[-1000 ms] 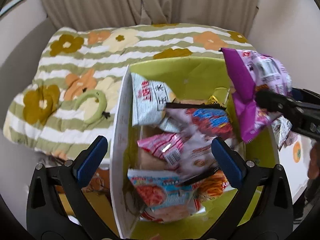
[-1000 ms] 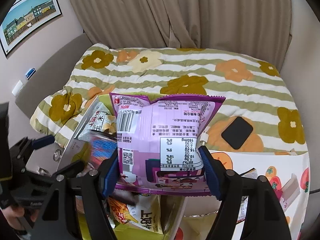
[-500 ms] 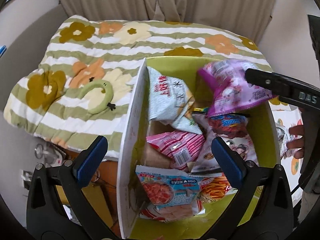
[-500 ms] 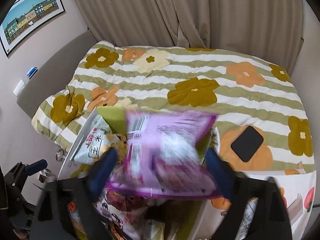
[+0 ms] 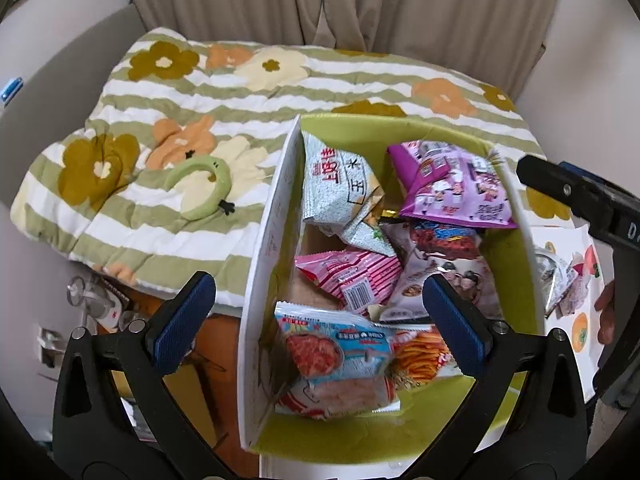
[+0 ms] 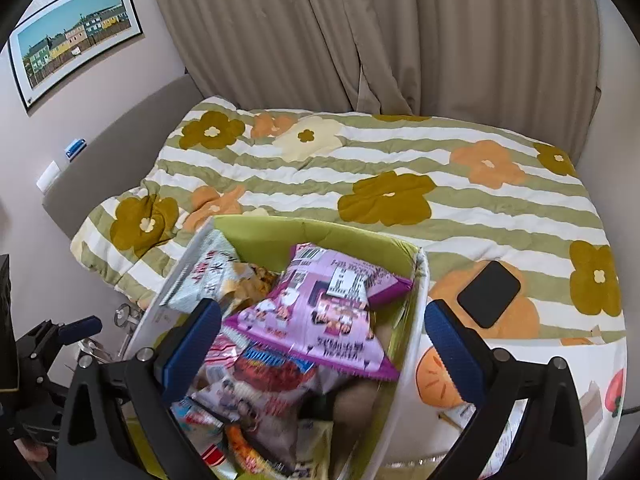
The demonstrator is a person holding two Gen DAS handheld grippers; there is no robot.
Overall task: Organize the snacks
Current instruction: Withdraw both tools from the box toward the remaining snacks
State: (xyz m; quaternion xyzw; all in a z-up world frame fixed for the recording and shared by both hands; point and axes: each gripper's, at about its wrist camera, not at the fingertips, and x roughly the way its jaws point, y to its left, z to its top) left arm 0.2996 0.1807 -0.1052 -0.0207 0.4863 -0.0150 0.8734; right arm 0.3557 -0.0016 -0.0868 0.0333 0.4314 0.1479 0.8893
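Note:
A lime-green box with white outer walls (image 5: 267,248) (image 6: 412,344) holds several snack bags. The purple snack bag (image 5: 454,184) (image 6: 320,312) lies loose on top of the pile at the box's far right. My right gripper (image 6: 324,320) hovers above it, open, its pads clear of the bag; one of its black fingers (image 5: 560,188) shows at the right of the left wrist view. My left gripper (image 5: 318,296) hangs open over the box's near left side and holds nothing. Under it lie a grey-white bag (image 5: 336,176), a pink striped bag (image 5: 352,276) and a blue-and-red bag (image 5: 336,344).
Behind the box is a bed with a flowered, striped quilt (image 6: 400,152). A black phone (image 6: 488,294) and a green headband (image 5: 204,188) lie on it. More packets (image 5: 556,276) lie on a fruit-print cloth (image 6: 440,380) right of the box. A person's hand (image 5: 606,316) shows there.
My right gripper opened and let the purple bag go; the bag dropped into the box onto the other snacks. The left gripper drifted slightly and stayed open.

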